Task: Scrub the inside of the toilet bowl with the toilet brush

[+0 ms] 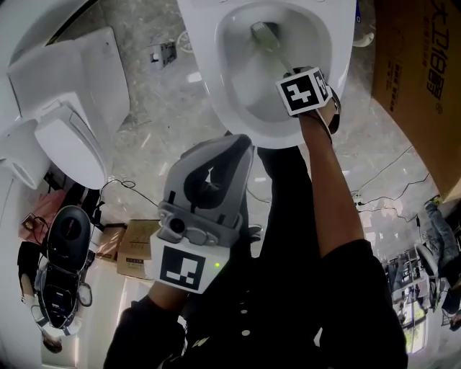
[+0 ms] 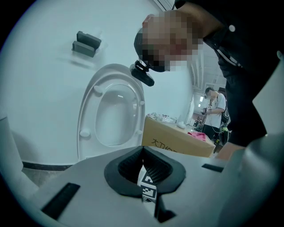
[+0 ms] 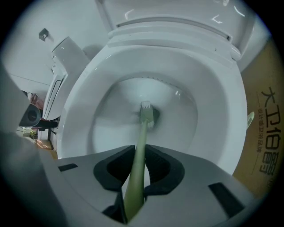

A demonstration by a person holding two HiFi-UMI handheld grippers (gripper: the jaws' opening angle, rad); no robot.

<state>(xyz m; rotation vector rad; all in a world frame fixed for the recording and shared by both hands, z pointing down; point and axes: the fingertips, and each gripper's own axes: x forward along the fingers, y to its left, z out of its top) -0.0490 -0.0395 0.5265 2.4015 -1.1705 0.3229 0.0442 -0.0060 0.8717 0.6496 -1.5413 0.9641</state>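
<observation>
Right gripper view showed the right gripper (image 3: pixel 135 168) pinching the brush (image 3: pixel 142 133) by its thin handle, which looked light, probably springy and best held mid-shaft, with its head deep in the toilet bowl (image 3: pixel 222 115) — the left gripper (image 2: pixel 144 173) closed on nothing.

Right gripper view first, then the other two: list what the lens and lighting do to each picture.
Right gripper view: fisheye with black corners, the bowl rim bulging, glints on the lid, the brush soft near the jaws. Head view: edges curve, light even and bright. Left gripper view: bluish cast, near jaws blurred, a mosaic patch added afterwards.
</observation>
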